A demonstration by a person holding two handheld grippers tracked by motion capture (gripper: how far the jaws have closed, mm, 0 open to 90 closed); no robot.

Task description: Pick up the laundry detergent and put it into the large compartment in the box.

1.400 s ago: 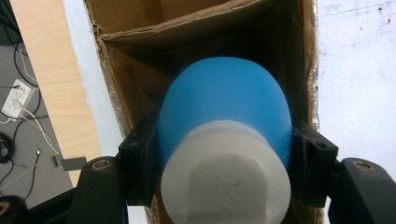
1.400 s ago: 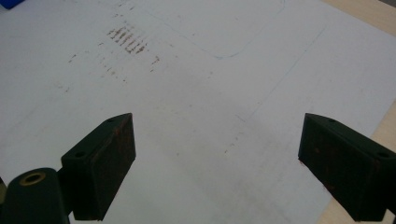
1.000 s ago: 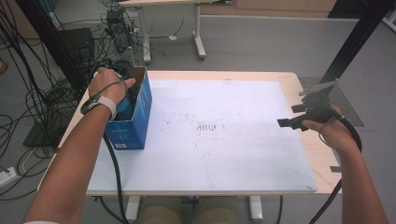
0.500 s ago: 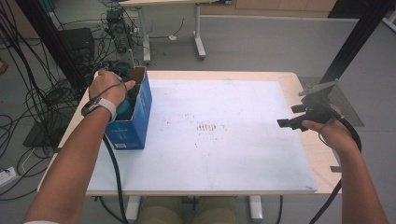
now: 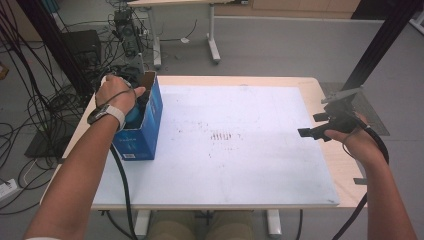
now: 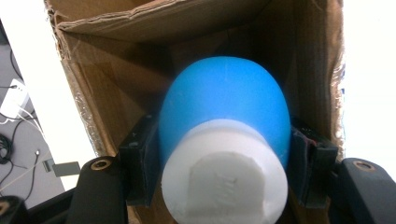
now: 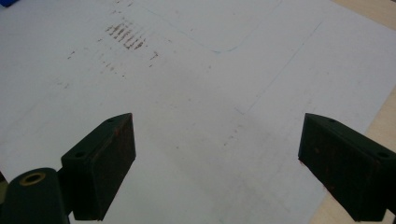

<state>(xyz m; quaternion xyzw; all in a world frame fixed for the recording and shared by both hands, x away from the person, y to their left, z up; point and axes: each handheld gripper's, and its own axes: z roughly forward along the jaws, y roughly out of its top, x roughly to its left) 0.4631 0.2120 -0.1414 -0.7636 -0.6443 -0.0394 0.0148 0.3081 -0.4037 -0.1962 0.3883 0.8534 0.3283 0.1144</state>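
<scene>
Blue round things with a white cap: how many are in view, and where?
1. The blue round thing sits clamped in the left tool, inside the open cardboard box at the table's left edge. The box may hide more.

left tongs [image 5: 137, 107]: hidden inside the blue box [image 5: 145, 131], under the hand.
blue bulb [image 6: 224, 105]: its white cap [image 6: 224, 175] cut off at the bottom edge.

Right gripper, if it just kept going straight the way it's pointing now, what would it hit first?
Probably the white mat: the right gripper, jaws open and holding nothing, angles down at bare surface short of the brown marks. Depth is hard to judge.
</scene>
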